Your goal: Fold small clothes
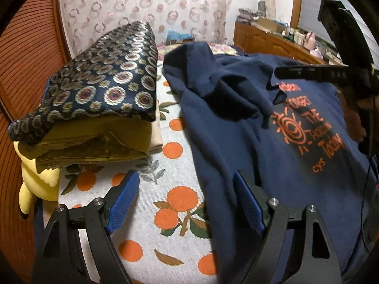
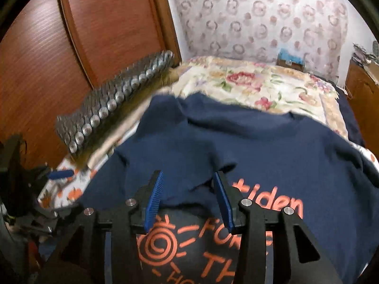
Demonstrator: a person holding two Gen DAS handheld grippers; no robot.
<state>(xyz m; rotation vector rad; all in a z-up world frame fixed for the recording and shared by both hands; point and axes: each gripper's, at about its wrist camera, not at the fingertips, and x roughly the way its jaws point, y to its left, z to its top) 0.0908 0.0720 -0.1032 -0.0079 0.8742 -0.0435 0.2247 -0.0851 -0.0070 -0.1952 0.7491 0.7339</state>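
A navy T-shirt (image 1: 236, 127) with orange print lies spread on the bed, one sleeve folded in over the chest. It also fills the right wrist view (image 2: 260, 146). My left gripper (image 1: 187, 177) is open, its jaws straddling the shirt's left edge low over the bed. My right gripper (image 2: 189, 177) is open just above the folded sleeve edge near the print; it shows as a dark bar in the left wrist view (image 1: 315, 73).
A stack of folded cloths topped by a dark patterned one (image 1: 101, 90) sits at the left on the orange-print bedsheet (image 1: 165, 203). A yellow plush (image 1: 35, 184), wooden headboard (image 2: 94, 35), floral quilt (image 2: 260, 82) and a cluttered dresser (image 1: 272, 37) surround the bed.
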